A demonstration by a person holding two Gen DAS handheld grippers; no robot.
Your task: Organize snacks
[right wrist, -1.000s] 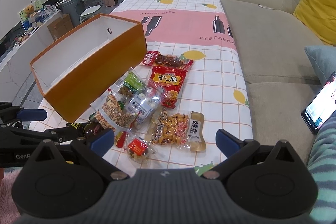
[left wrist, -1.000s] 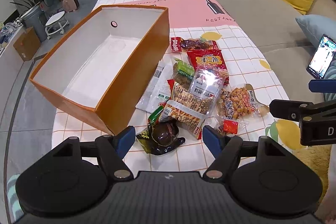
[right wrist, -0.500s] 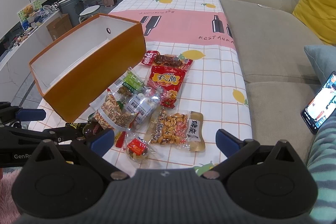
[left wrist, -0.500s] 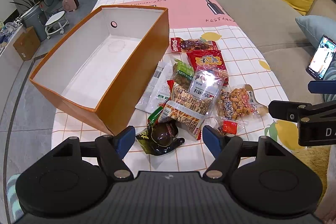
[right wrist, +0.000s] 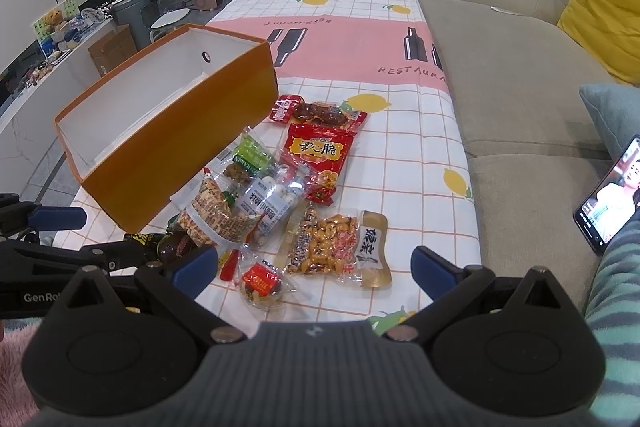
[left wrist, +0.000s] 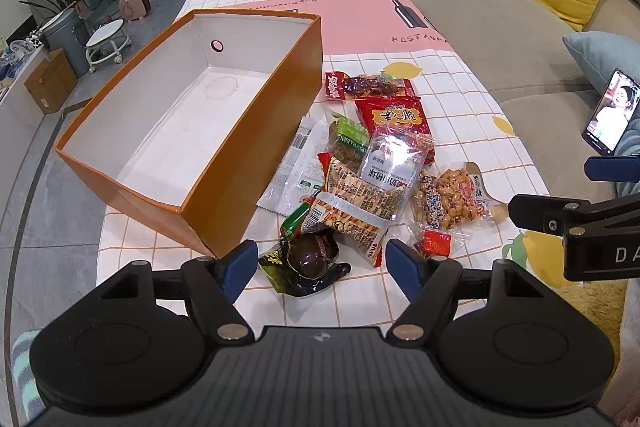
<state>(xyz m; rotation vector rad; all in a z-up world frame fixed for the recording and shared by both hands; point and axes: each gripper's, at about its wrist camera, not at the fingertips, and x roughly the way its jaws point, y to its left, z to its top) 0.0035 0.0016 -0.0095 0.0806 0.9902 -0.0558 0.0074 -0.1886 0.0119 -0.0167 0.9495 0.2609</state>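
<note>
1. Orange rectangular cardboard box on the checked tablecloth, long axis running away, tilted left.
2. Snack packets piled just right of it.
3. Left gripper and right gripper both spread apart, holding nothing.

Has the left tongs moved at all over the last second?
No. In the left wrist view the left tongs sit open around the dark glossy snack packet, framed the same against the orange cardboard box.

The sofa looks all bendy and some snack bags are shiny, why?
Both wrist views use a fisheye lens, so the sofa curves near the edges. In the left wrist view, room light glares off the clear milk-candy bag; in the right wrist view, the peanut bag glints too. Both views are sharp.
</note>
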